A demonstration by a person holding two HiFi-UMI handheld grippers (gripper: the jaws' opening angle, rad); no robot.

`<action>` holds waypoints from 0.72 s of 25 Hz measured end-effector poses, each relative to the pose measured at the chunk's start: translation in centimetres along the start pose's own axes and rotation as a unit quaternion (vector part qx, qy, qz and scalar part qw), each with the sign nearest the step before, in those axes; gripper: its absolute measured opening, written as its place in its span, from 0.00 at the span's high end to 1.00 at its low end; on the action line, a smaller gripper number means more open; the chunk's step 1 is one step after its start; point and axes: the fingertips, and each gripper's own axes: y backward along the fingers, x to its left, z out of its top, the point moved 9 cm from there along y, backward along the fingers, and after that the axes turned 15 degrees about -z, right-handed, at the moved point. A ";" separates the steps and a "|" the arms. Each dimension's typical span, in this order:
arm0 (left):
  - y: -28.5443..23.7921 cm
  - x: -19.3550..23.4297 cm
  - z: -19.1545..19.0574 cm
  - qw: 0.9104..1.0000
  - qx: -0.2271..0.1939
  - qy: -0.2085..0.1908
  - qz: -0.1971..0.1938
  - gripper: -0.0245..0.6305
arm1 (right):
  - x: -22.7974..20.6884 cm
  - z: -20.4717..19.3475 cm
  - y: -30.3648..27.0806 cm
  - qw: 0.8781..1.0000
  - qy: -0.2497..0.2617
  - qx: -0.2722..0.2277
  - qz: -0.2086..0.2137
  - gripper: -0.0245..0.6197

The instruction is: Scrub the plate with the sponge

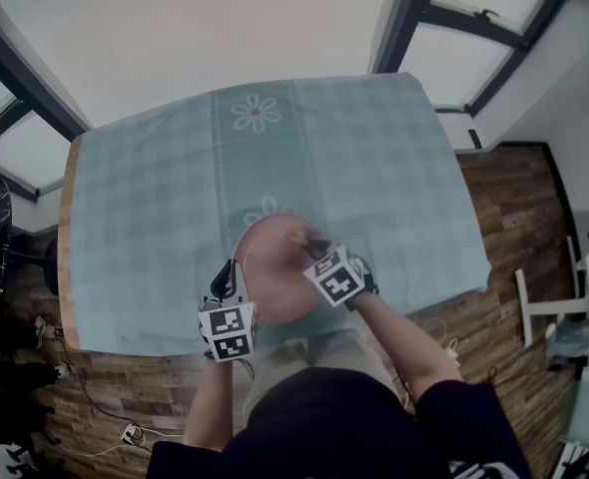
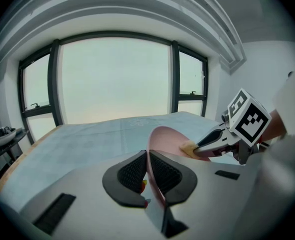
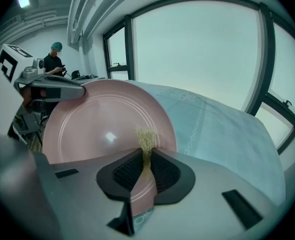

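**Head view.** A pink plate [image 1: 275, 277] is seen from above, over the near part of a table [image 1: 67, 267] that is covered with a blue-green cloth [image 1: 155, 208]. The plate's left rim is gripped by the left gripper [image 1: 232, 279]. The right gripper [image 1: 307, 242] is reached in from the right. A small yellow sponge [image 1: 297, 236] is seen at its tip, on the far part of the plate. A wood floor [image 1: 514, 218] is seen around the table. From up here it cannot be told if the plate is lying flat or lifted.

**Left gripper view.** Here the left gripper's jaws are shown shut on the thin rim of the plate, with one dark pad pressed on each side. The plate is seen almost edge-on and tipped up off the cloth, which the head view does not show. The sponge looks to be touching the plate's face and is held there by the right gripper's tip. A big window [image 2: 112, 79] is seen behind the table.

**Right gripper view.** The right gripper's jaws are shown clamped on the sponge. A thin, frayed yellow bit sticks out past the pads, in front of the plate. Only here is the plate's whole round face seen, with its rings and a bright spot of light. The left gripper is seen at the plate's upper left rim. Far back on the left, a person [image 3: 55, 61] in a green cap is seen, and no other view shows this.
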 end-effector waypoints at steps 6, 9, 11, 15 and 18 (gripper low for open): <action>-0.1 0.2 0.0 1.000 0.002 0.006 -0.001 0.93 | 1.0 -0.3 0.1 1.000 0.007 0.010 0.013 0.88; -0.2 0.3 -0.1 1.000 0.002 0.011 -0.001 0.93 | 1.7 -0.8 0.4 1.000 0.010 0.012 0.022 0.88; -0.2 0.4 -0.3 1.000 0.002 0.015 0.000 0.93 | 2.3 -1.1 0.6 0.999 0.011 0.014 0.028 0.88; -0.1 0.6 -0.6 1.000 0.002 0.022 0.001 0.93 | 3.3 -1.5 1.1 0.999 0.013 0.018 0.041 0.88; -0.2 0.5 -0.5 1.000 0.002 0.027 0.000 0.93 | 3.9 -1.9 1.6 0.998 0.014 0.020 0.051 0.88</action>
